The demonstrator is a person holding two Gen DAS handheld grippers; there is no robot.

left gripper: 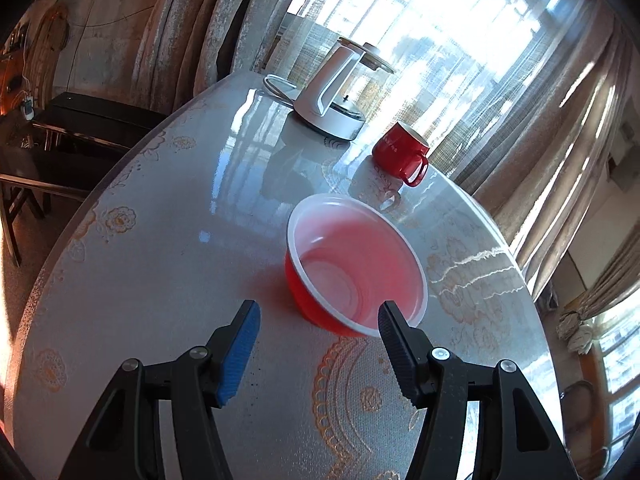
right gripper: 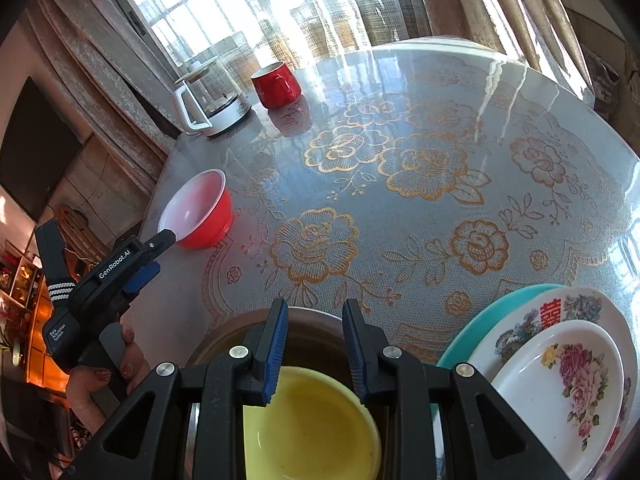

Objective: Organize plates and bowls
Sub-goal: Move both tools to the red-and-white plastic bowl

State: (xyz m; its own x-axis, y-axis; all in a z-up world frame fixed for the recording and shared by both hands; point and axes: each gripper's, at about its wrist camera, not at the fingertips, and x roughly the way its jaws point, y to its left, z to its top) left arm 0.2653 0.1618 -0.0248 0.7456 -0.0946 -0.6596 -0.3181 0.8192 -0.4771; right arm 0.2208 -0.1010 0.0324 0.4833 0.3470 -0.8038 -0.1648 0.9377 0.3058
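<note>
A red bowl with a white inside point(left gripper: 356, 268) stands on the round table; it also shows in the right wrist view point(right gripper: 198, 210). My left gripper point(left gripper: 318, 320) is open, its right finger at the bowl's near rim; it also shows in the right wrist view point(right gripper: 160, 250). My right gripper point(right gripper: 314, 320) is open above a yellow bowl point(right gripper: 316, 424) nested in a brown bowl point(right gripper: 304, 324). A stack of plates point(right gripper: 560, 364) lies at the right: a rose-patterned one on top, a dragon-patterned one and a teal one beneath.
A red mug point(left gripper: 402, 152) and a glass kettle on a white base point(left gripper: 336, 96) stand at the table's far side, by curtains and a window. The table point(right gripper: 440, 208) has a floral cover. Dark furniture point(left gripper: 80, 120) stands beyond the table's left edge.
</note>
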